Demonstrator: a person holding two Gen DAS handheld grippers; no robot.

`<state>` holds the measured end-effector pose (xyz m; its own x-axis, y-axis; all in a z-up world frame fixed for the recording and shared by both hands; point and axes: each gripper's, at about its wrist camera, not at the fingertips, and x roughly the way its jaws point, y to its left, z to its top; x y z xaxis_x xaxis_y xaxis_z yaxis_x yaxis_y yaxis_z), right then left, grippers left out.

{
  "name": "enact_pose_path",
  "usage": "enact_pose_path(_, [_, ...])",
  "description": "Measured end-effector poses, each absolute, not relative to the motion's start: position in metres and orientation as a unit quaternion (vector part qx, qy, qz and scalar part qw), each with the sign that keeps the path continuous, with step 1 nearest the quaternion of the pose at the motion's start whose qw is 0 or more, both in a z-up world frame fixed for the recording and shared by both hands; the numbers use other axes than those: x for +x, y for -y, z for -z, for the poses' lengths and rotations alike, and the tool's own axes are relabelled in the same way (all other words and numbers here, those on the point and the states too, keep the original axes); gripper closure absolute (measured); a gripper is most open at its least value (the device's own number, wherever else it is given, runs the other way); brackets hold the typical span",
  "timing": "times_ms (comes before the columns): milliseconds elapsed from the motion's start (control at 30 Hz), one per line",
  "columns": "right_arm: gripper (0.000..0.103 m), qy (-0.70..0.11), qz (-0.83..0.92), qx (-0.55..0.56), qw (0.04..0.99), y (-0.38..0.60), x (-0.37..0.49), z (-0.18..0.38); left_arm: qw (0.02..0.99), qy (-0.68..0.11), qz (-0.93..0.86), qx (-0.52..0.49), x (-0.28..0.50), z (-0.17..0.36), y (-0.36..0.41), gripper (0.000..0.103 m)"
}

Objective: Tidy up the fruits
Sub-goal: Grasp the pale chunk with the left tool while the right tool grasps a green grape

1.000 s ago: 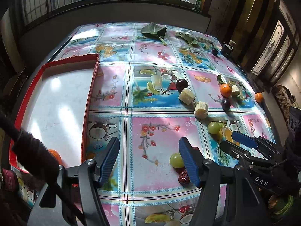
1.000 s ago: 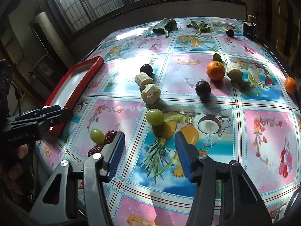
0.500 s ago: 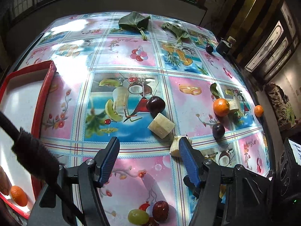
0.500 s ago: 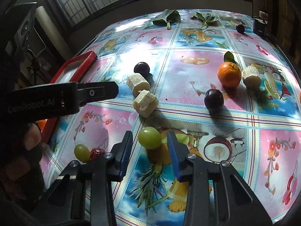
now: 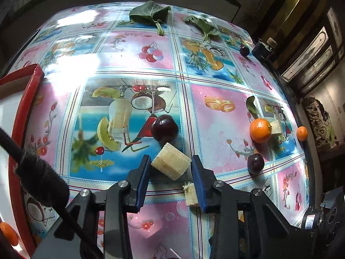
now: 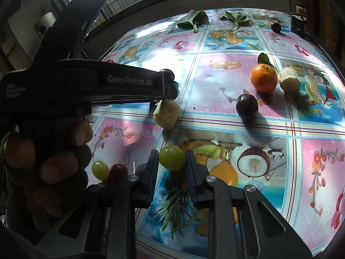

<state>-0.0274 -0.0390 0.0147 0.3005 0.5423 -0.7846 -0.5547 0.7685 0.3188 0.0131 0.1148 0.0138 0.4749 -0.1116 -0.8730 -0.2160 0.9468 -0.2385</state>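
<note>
My left gripper (image 5: 170,163) is open with a pale sugarcane chunk (image 5: 171,164) between its blue fingers, small gaps on both sides. A dark plum (image 5: 165,128) lies just beyond the chunk and a second pale chunk (image 5: 190,195) sits by the right finger. My right gripper (image 6: 171,158) is shut on a green grape (image 6: 171,157). The left gripper's body (image 6: 86,86) fills the left of the right wrist view. The red-rimmed white tray (image 5: 25,99) is at far left, with a small orange (image 5: 7,233) in it.
On the fruit-print tablecloth lie an orange (image 5: 259,130), a plum (image 5: 255,163), a small orange (image 5: 301,133), a pale chunk (image 6: 289,79), another grape (image 6: 100,169), a red date (image 6: 117,171), a far plum (image 6: 276,27) and green leaves (image 5: 151,14). A dark box (image 5: 262,49) stands near the far right edge.
My left gripper moved forward and down until its fingers straddle the sugarcane chunk. My right gripper closed from around the green grape onto it.
</note>
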Motion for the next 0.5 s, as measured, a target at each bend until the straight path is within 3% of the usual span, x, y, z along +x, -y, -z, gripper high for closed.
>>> enact_pose_path(500, [0.076,-0.469,-0.346,-0.01,0.812,0.033,-0.056,-0.035,0.864,-0.468,-0.055,-0.177,-0.077,-0.043,-0.162,0.066])
